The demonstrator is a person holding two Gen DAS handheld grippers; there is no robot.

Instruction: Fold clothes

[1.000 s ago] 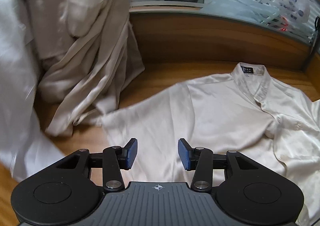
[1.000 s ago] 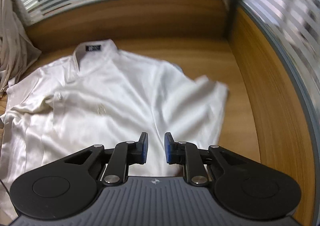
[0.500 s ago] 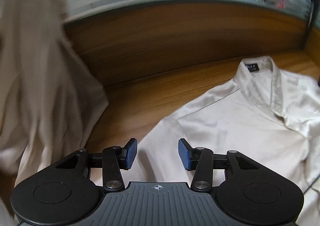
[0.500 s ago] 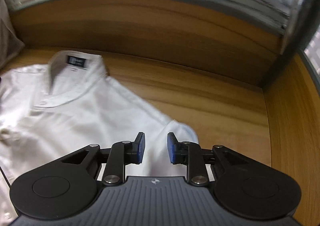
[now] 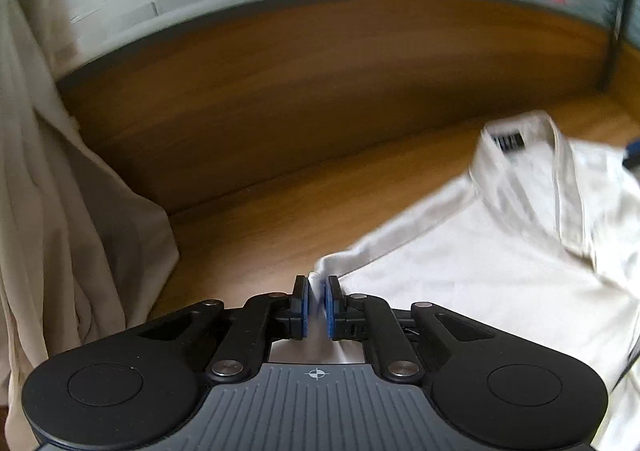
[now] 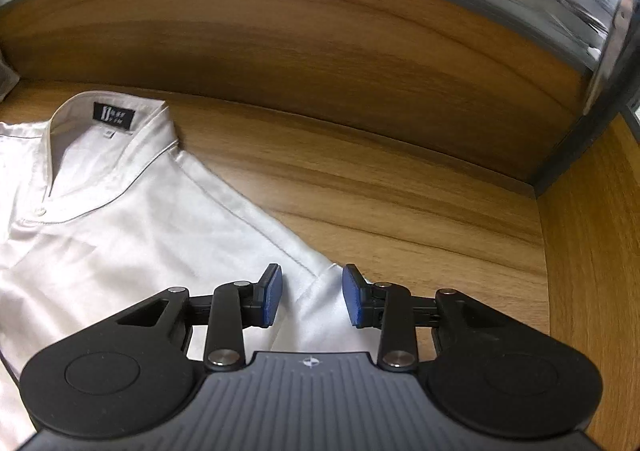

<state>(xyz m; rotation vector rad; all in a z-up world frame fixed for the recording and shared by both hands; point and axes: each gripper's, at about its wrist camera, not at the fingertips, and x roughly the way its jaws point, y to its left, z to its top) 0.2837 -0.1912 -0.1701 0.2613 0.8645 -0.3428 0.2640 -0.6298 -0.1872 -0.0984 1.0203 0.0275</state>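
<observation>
A cream satin shirt (image 5: 480,271) lies flat on the wooden desk (image 5: 260,219), its collar with a black label (image 6: 114,116) toward the back panel. In the left wrist view my left gripper (image 5: 316,299) is closing, its blue pads pinching the shirt's left shoulder corner. In the right wrist view the same shirt (image 6: 140,243) fills the left half. My right gripper (image 6: 312,295) hovers over the right shoulder corner with its jaws opening; the fabric lies between the pads, and they do not press on it.
A heap of cream garments (image 5: 60,211) hangs and piles up at the left. A wooden back panel (image 6: 320,51) with frosted glass above it closes off the desk behind. A wooden side wall (image 6: 592,251) stands close on the right.
Both grippers came down and forward to the shirt's shoulder corners. The left one went from wide open to shut on the fabric. The right one's jaws spread wider.
</observation>
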